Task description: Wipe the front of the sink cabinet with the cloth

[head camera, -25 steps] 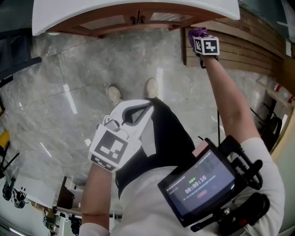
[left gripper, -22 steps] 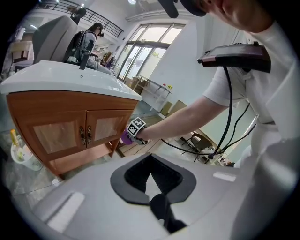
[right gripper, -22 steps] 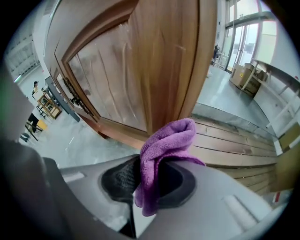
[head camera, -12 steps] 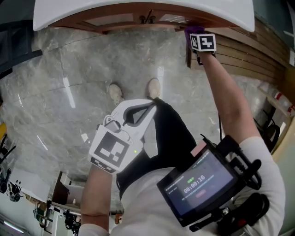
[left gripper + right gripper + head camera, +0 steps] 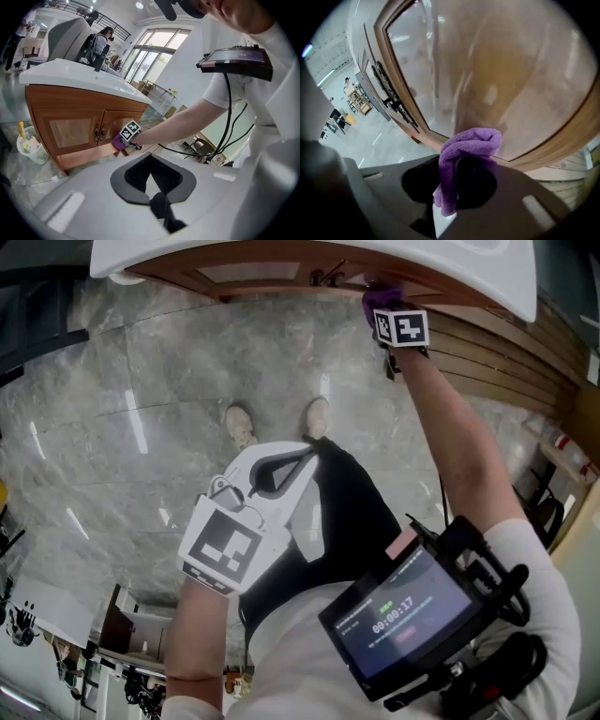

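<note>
The sink cabinet (image 5: 253,273) runs along the top of the head view, wooden doors under a white basin top (image 5: 309,251). My right gripper (image 5: 389,310) is shut on a purple cloth (image 5: 382,298) and holds it against the right door, close to the door handles (image 5: 328,277). In the right gripper view the cloth (image 5: 468,150) bulges out of the right gripper (image 5: 464,173) and touches the door's lower frame (image 5: 440,138). My left gripper (image 5: 281,463) hangs back near my legs, shut and holding nothing. The left gripper view shows the cabinet (image 5: 70,131) and the cloth (image 5: 119,141) beyond the left gripper (image 5: 151,161).
A slatted wooden wall panel (image 5: 506,343) adjoins the cabinet on the right. A white wastebasket (image 5: 30,145) stands on the marble floor (image 5: 141,427) at the cabinet's left end. My shoes (image 5: 242,427) are a step back from it. A screen (image 5: 412,615) hangs on my chest.
My right gripper has slid the cloth leftward along the cabinet front, closer to the door handles. The left gripper has stayed where it was.
</note>
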`<move>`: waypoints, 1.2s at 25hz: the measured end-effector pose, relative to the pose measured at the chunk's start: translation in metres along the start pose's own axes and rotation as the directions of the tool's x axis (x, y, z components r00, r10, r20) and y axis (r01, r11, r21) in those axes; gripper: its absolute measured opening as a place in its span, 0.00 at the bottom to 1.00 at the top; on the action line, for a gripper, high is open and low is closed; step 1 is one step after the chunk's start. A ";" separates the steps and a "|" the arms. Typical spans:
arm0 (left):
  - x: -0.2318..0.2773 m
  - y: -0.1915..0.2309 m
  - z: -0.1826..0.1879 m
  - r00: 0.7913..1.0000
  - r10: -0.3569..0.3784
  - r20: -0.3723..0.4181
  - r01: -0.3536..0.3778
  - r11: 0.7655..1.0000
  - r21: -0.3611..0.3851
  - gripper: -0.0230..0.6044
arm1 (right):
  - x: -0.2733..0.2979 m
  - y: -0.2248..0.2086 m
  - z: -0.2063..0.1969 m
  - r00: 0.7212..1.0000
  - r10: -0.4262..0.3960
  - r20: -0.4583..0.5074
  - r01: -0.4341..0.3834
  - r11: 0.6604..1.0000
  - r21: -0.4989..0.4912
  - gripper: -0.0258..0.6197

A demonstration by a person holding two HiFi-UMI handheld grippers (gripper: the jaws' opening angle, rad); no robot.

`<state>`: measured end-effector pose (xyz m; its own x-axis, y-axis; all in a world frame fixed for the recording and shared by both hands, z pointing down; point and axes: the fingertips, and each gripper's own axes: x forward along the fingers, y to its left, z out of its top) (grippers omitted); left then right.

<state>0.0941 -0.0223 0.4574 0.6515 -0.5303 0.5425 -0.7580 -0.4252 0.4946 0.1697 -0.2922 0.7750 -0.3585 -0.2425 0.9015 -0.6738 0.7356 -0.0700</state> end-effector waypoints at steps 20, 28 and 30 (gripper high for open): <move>-0.097 0.057 -0.054 0.998 0.041 0.048 -0.038 0.997 -0.071 0.04 | 0.044 0.136 0.045 0.999 0.013 0.029 -0.014 0.999 0.033 0.15; -0.124 0.076 -0.068 0.995 0.060 0.073 -0.053 0.994 -0.096 0.04 | 0.064 0.187 0.062 0.999 0.031 0.019 -0.030 1.000 -0.006 0.15; -0.134 0.080 -0.072 0.995 0.070 0.077 -0.061 0.993 -0.103 0.04 | 0.068 0.204 0.070 0.999 0.041 0.018 -0.041 0.999 -0.028 0.15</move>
<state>-0.0516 0.0675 0.4736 0.5927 -0.6137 0.5215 -0.7893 -0.3139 0.5276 -0.0379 -0.2029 0.7920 -0.3975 -0.2236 0.8900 -0.6401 0.7624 -0.0944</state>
